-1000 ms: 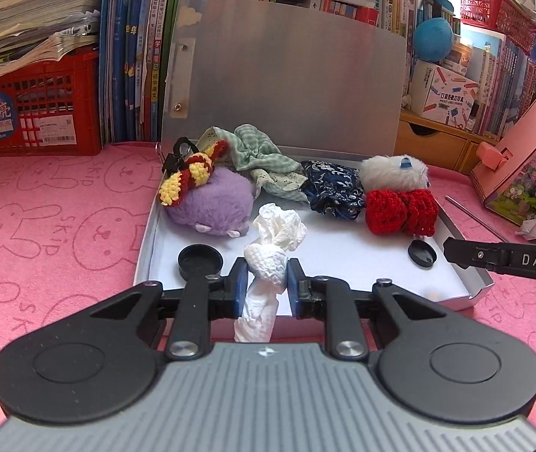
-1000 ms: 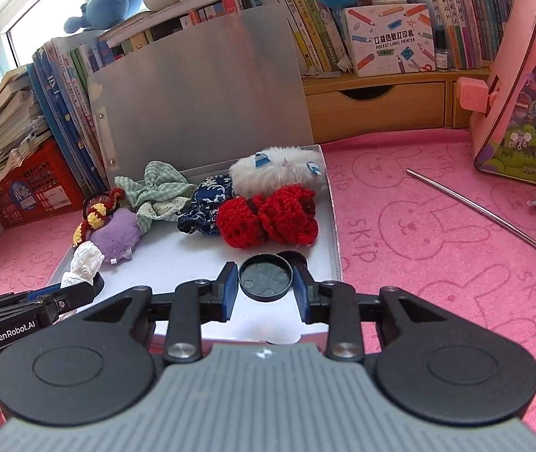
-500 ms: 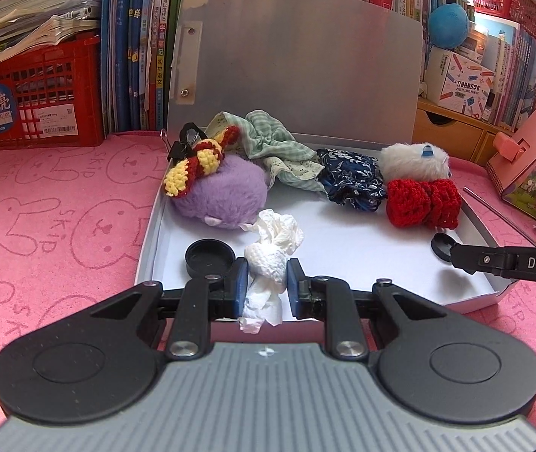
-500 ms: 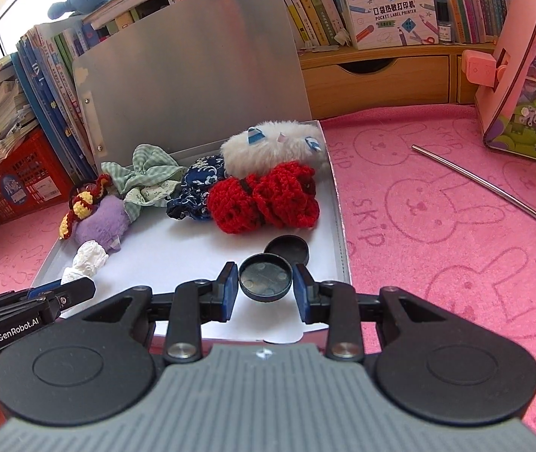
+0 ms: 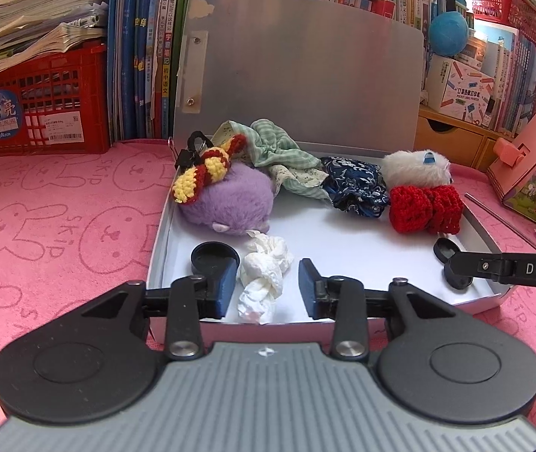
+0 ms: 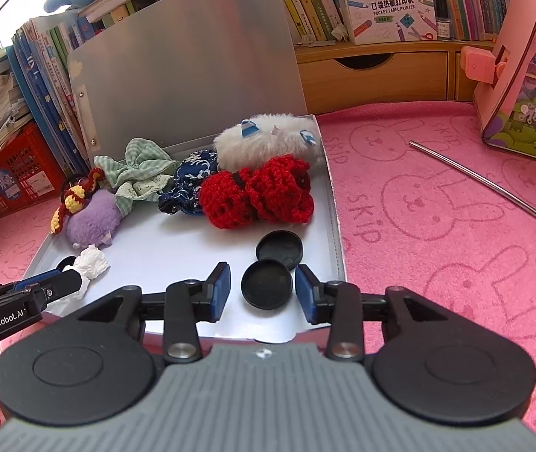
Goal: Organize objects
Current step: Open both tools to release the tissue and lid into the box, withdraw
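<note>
An open metal box (image 5: 475, 231) (image 6: 337, 233) with its lid up lies on the pink mat. My left gripper (image 5: 268, 286) is open; a white knotted cloth (image 5: 264, 269) (image 6: 91, 260) lies between its fingers on the box floor. My right gripper (image 6: 262, 286) is open around a black round cap (image 6: 266, 282), which rests on the box floor beside another black cap (image 6: 281, 248). A third black cap (image 5: 213, 258) lies at the left. Purple plush (image 5: 226, 203), green cloth (image 5: 279, 158), blue cloth (image 5: 354, 186), red knit bow (image 5: 424, 207) and white plush (image 5: 414, 167) line the back.
A red crate (image 5: 34, 109) and upright books (image 5: 147, 49) stand at the back left. A wooden drawer unit (image 6: 373, 75) and a pink toy house (image 6: 524, 64) stand at the right. A metal rod (image 6: 490, 188) lies on the pink mat (image 6: 437, 226).
Both grippers have opened. The white cloth and the black cap were let go and now lie on the box floor. Both grippers moved closer to the box.
</note>
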A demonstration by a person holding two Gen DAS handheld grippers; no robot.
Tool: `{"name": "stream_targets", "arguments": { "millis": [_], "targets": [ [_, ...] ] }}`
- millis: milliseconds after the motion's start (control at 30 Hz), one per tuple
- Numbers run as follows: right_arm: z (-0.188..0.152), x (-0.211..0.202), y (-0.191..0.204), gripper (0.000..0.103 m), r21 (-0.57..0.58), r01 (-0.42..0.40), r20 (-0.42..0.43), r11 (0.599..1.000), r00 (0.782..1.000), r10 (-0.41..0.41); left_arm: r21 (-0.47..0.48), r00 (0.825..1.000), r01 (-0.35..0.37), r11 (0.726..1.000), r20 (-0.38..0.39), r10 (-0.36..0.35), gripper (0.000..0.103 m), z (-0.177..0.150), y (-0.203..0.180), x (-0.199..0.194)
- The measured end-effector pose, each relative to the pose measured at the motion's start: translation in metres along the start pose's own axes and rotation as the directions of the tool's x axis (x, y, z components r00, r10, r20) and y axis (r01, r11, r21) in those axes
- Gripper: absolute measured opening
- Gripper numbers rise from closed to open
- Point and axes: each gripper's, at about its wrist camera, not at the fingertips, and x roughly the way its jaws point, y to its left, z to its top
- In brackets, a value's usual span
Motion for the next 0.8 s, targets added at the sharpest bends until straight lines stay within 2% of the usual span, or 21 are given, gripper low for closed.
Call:
{"name": "stream_targets", "arguments": {
  "millis": [500, 800],
  "targets": [
    [-0.020, -0.049, 0.011, 0.064, -0.115, -0.029, 0.060, 0.993, 0.998, 0.036, 0.110, 0.999, 0.037, 0.993, 0.035, -0.041, 0.061, -0.017, -0.020, -0.053],
    [-0.032, -0.086, 0.021, 0.068, -0.176, -0.068, 0.110, 0.982, 0.990, 0.089, 0.144, 0.993, 0.104, 0.984, 0.048, -0.112, 0.069, -0.034, -0.031, -0.091]
  ]
}}
